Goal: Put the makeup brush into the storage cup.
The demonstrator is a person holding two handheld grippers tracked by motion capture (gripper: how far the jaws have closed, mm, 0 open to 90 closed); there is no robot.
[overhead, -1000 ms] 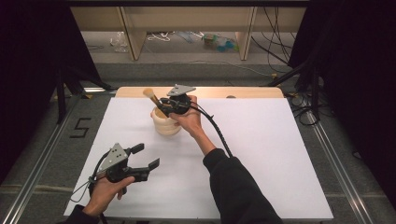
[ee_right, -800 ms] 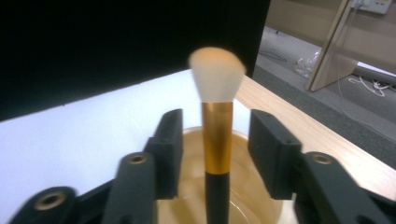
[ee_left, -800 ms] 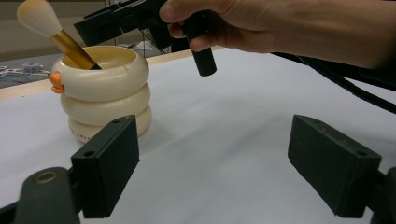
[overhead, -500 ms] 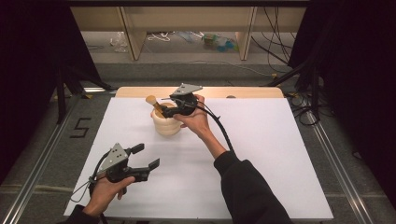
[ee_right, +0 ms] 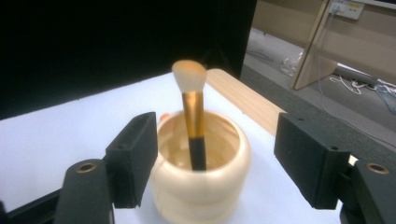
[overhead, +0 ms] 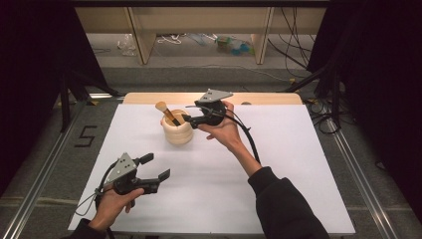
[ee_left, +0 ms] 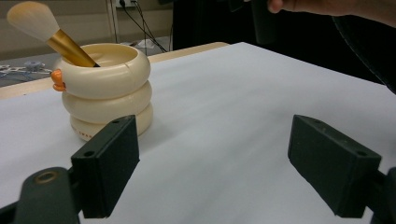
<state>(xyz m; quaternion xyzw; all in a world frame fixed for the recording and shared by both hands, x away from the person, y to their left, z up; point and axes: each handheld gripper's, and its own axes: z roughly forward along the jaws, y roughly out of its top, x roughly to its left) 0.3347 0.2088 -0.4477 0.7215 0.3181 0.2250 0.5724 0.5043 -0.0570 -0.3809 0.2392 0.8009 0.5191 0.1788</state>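
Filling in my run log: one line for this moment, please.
right gripper: jaws just opening, empty | gold-handled makeup brush: standing in cream ringed holder | left gripper: open, idle

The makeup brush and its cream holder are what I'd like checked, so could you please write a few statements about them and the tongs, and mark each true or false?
1. The makeup brush stands in the cream holder, bristles up. True.
2. The right tongs are shut on the brush handle. False: their jaws have just been opening and stand apart, either side of the holder in the right gripper view, pressing on nothing.
3. The left tongs are open with nothing between them. True.
4. The holder lies tipped on its side. False: it stands upright on the white table cover.
5. The left tongs touch the holder. False: they sit well apart, nearer the person.
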